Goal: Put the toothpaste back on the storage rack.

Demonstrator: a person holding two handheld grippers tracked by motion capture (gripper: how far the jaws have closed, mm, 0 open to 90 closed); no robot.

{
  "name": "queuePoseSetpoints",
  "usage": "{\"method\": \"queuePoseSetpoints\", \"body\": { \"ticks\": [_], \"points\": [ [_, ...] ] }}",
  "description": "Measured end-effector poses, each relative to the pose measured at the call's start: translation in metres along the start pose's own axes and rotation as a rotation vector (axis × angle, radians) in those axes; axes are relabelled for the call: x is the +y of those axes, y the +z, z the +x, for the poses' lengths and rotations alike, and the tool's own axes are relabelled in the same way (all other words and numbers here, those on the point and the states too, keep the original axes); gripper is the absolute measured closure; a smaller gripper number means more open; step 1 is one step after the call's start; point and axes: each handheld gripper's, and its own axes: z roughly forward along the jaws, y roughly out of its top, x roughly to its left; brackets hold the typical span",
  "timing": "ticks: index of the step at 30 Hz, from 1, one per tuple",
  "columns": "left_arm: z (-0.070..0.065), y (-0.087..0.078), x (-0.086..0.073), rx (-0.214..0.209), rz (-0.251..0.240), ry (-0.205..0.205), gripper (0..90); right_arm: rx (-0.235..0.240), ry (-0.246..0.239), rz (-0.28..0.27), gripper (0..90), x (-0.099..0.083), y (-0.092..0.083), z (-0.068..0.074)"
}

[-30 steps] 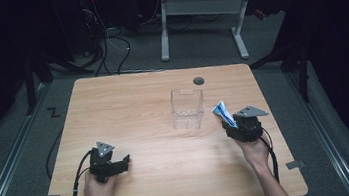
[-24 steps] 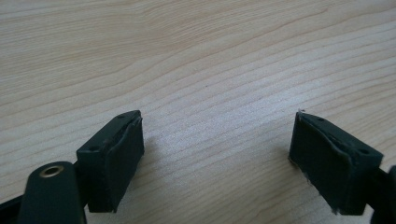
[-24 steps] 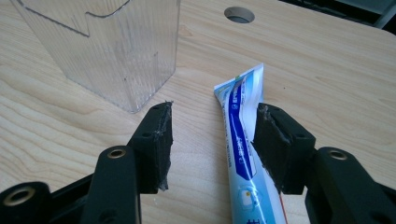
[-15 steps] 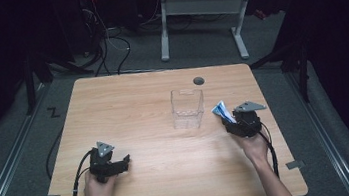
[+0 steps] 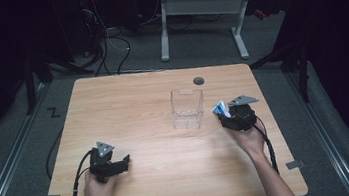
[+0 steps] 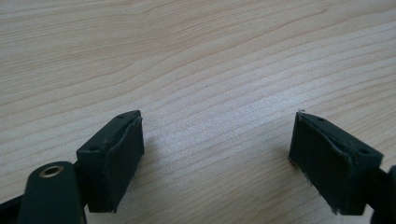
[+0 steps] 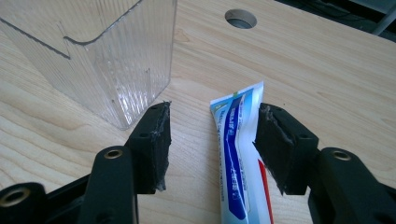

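a light wooden worktop [image 5: 138, 107] with fine grain is seen from above, a round cable hole [image 5: 198, 81] set near its far edge. a clear plastic box [image 5: 187, 108], ribbed on its walls and open at the top, stands upright right of the worktop's centre. just beside it, on the right, a toothpaste tube [image 7: 238, 154] is found: white, with a broad blue band running along its length, a red streak lower down, small print and a flat crimped end that points away from the camera. in the right gripper view the tube is seen between the right tongs [image 7: 212, 140], close against the right pad [image 7: 275, 144] and well clear of the other; the jaws are spread wide and have just been opening, so the tube is not clamped. whether the tube rests flat on the wood cannot be told. the left tongs [image 6: 217, 154] are held low over bare wood near the front left, jaws wide apart, with nothing between them.
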Motion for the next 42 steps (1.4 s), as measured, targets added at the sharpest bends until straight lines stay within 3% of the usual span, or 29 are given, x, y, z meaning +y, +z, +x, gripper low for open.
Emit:
{"method": "queuePoseSetpoints", "body": {
  "ticks": [7, 16, 25, 42],
  "points": [
    [0.0, 0.0, 0.0, 0.0, 0.0, 0.0, 18.2, -0.003, -0.007, 0.029, 45.6, 0.006, 0.009, 0.0],
    [0.0, 0.0, 0.0, 0.0, 0.0, 0.0, 18.2, -0.017, -0.002, 0.104, 45.1, 0.007, 0.028, -0.005],
    [0.0, 0.0, 0.0, 0.0, 0.0, 0.0, 18.2, -0.032, -0.028, 0.171, 45.1, 0.005, 0.042, -0.007],
    [0.0, 0.0, 0.0, 0.0, 0.0, -0.001, 18.3, -0.046, -0.01, 0.246, 46.4, 0.002, 0.057, -0.016]
  ]
}}
